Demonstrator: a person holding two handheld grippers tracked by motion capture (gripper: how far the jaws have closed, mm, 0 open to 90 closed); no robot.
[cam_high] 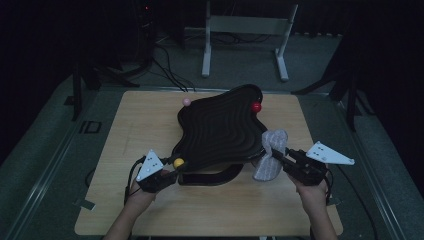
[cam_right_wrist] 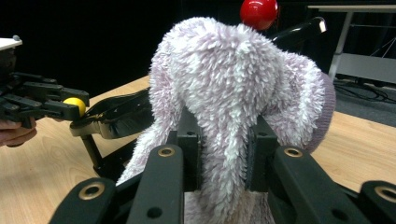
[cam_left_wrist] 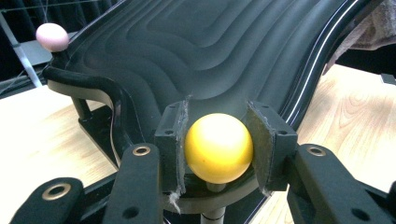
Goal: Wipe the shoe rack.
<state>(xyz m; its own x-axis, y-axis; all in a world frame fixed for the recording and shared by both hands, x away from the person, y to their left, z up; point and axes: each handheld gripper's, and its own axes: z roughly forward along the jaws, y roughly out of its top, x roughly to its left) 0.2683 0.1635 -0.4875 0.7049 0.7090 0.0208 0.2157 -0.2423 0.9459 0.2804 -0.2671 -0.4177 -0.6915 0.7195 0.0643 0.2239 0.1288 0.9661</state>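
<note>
The left gripper [cam_left_wrist: 218, 140] pinched the yellow ball [cam_left_wrist: 218, 147] at the near corner of the black wavy tray [cam_high: 220, 130]. The right gripper [cam_right_wrist: 223, 149] clamped the fluffy pale cloth [cam_right_wrist: 233, 93] against the tray's right edge, just below the red ball [cam_right_wrist: 258, 13]. A pink ball [cam_high: 186, 101] sat at the tray's far left corner.

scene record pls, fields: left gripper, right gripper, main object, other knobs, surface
left gripper: shut on yellow ball knob at tray's near corner
right gripper: shut on fluffy lilac-white cloth, draped at tray's edge
main object: black wavy ridged tray on a stand
other knobs: pink ball, red ball at far corners
surface: wooden table
</note>
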